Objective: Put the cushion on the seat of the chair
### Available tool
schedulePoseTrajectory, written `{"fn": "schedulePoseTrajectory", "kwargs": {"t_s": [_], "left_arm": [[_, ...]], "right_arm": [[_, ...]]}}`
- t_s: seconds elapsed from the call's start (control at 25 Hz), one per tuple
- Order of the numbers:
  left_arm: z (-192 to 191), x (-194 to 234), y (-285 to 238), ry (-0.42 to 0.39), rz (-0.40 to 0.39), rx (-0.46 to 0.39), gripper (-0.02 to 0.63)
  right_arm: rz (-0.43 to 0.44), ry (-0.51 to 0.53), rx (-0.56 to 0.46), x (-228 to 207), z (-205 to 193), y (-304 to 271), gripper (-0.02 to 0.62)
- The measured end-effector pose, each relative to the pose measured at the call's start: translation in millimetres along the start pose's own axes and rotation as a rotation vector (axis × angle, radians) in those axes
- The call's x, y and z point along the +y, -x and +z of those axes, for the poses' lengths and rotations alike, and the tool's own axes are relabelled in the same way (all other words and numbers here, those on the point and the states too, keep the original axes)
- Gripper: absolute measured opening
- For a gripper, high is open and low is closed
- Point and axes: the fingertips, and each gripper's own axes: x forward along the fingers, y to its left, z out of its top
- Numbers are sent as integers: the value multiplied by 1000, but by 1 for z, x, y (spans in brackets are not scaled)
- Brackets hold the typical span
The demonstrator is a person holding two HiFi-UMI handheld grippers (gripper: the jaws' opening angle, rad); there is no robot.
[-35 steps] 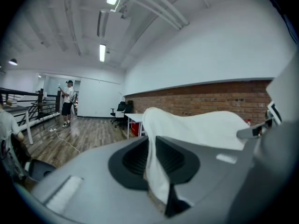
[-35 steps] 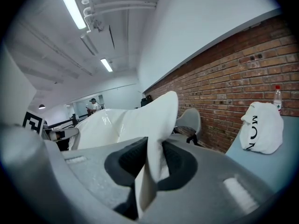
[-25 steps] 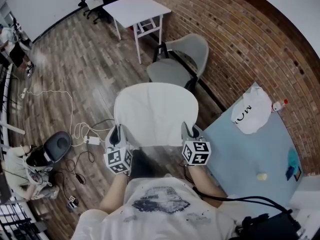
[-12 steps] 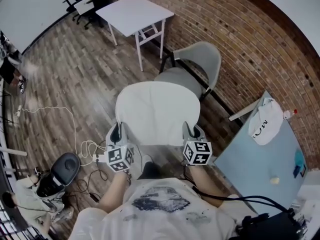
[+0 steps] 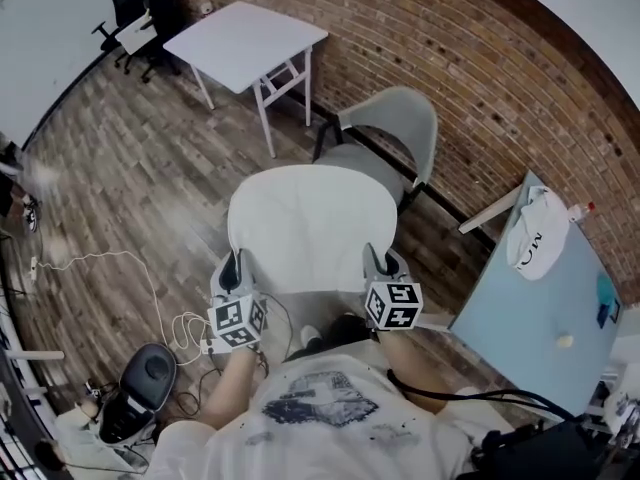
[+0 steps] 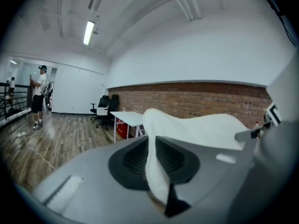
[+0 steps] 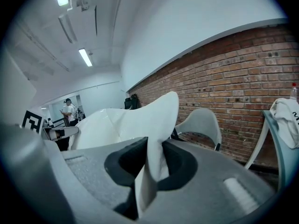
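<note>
Left gripper [image 5: 232, 263], right gripper [image 5: 375, 259] on cushion [image 5: 312, 223]

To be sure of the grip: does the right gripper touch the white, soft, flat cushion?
Touching. The right gripper view shows the right gripper closed on an edge of the white cushion, fabric pinched between its jaws.

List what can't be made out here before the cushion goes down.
- Front of the chair seat: head view, covered by the cushion.
- The chair itself: left gripper view, not visible, the cushion blocks that side.
- Small object on the blue table: head view, too small to identify.
</note>
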Motion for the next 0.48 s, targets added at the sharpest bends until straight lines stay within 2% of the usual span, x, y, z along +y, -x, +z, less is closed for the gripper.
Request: {"fn": "schedulePoseTrajectory", "kwargs": {"t_s": [0.48], "left_arm": [[9,-18,-89,-39,-92,39,38]], "right_arm": [[-90,-56,-2,-43,11,-53,46]]}}
